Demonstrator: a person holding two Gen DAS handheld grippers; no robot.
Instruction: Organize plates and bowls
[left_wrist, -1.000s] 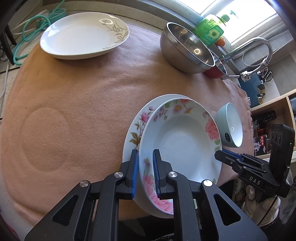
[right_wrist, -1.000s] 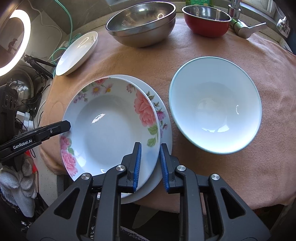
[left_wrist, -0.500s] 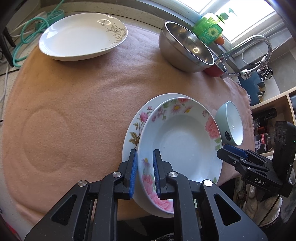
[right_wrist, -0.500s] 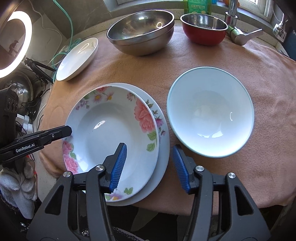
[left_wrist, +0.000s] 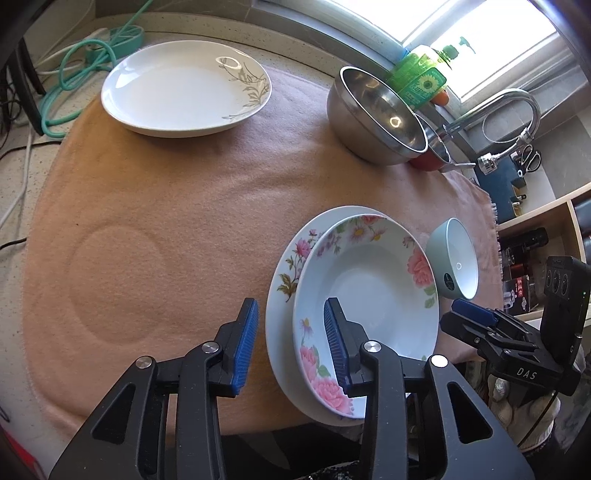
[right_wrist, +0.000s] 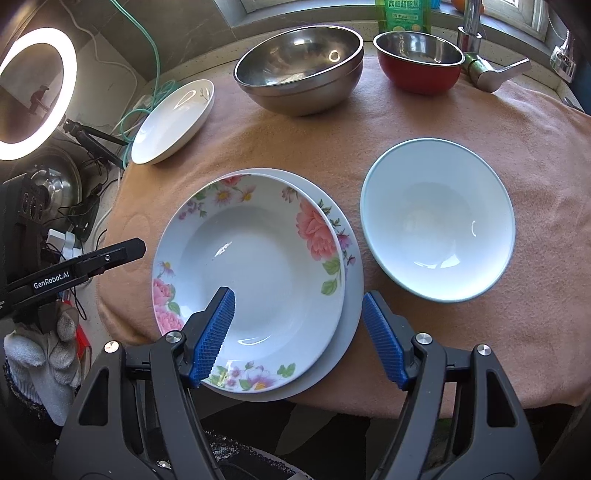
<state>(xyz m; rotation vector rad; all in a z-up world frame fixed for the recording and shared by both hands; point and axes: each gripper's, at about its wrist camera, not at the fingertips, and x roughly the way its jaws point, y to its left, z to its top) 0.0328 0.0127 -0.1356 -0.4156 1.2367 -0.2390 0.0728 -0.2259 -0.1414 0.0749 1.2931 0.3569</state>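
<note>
A deep floral plate (left_wrist: 369, 291) lies nested on a larger floral plate (left_wrist: 291, 266) at the near edge of the pink cloth. My left gripper (left_wrist: 291, 302) straddles both rims on the left; its jaws are opening and the blue pads (left_wrist: 245, 339) stand off the china. My right gripper (right_wrist: 298, 293) straddles the near rim of the deep floral plate (right_wrist: 258, 266) and the larger plate (right_wrist: 352, 295); its jaws are opening wide and touch nothing. A pale blue bowl (right_wrist: 437, 218) stands to the right.
At the back stand stacked steel bowls (right_wrist: 299, 70), a red bowl (right_wrist: 419, 62) and a white leaf-pattern plate (right_wrist: 173, 120). A tap (left_wrist: 509, 107) and a green soap bottle (left_wrist: 421, 81) stand behind. A ring light (right_wrist: 33, 99) and cables are at the left.
Both grippers were shut on the deep floral plate's rim and have let go. The right jaws spread first and wider; the left jaws opened only just now. The plate rests on the larger one.
</note>
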